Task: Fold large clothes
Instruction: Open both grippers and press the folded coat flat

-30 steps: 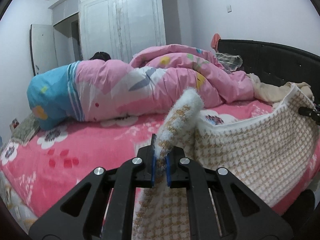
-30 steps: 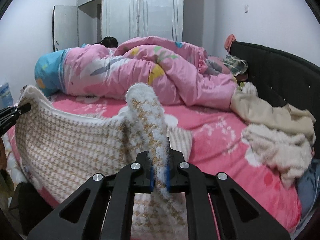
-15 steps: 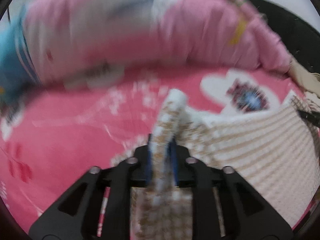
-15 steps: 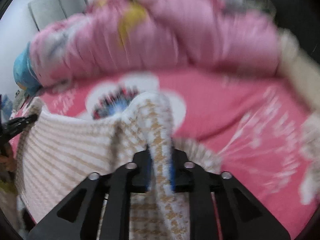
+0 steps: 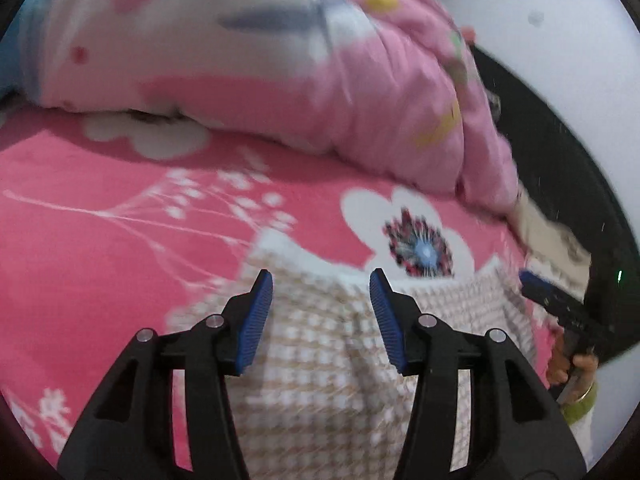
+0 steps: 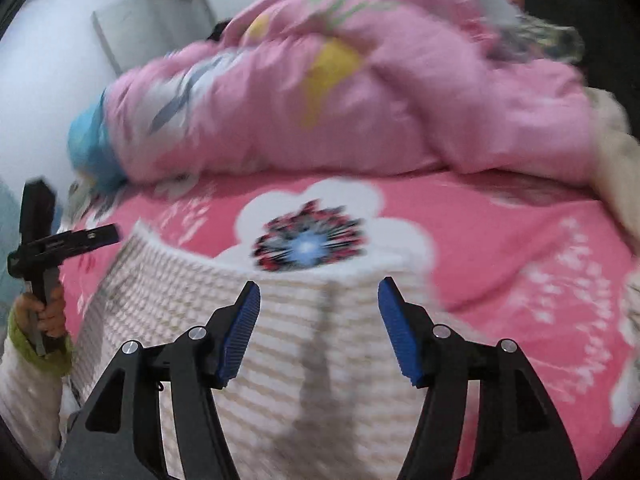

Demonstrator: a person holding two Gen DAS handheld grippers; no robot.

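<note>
A beige-and-white houndstooth knit garment (image 5: 320,344) lies spread on the pink floral bed sheet (image 5: 100,240); it also shows in the right wrist view (image 6: 312,340). My left gripper (image 5: 321,280) is open and empty, jaws wide apart just above the garment's far edge. My right gripper (image 6: 318,286) is open and empty over the same edge further right. Each gripper shows at the side of the other's view: the right one (image 5: 560,304) and the left one (image 6: 64,240). Both views are motion-blurred.
A bunched pink duvet (image 6: 340,92) with a blue end lies across the far side of the bed (image 5: 280,60). A black headboard (image 5: 560,168) runs along the right. Cream clothes (image 6: 612,168) lie at the right edge.
Both grippers were shut on the garment's edge, holding it up. They swung forward and down over the bed, then opened and let go. The garment now lies flat on the sheet.
</note>
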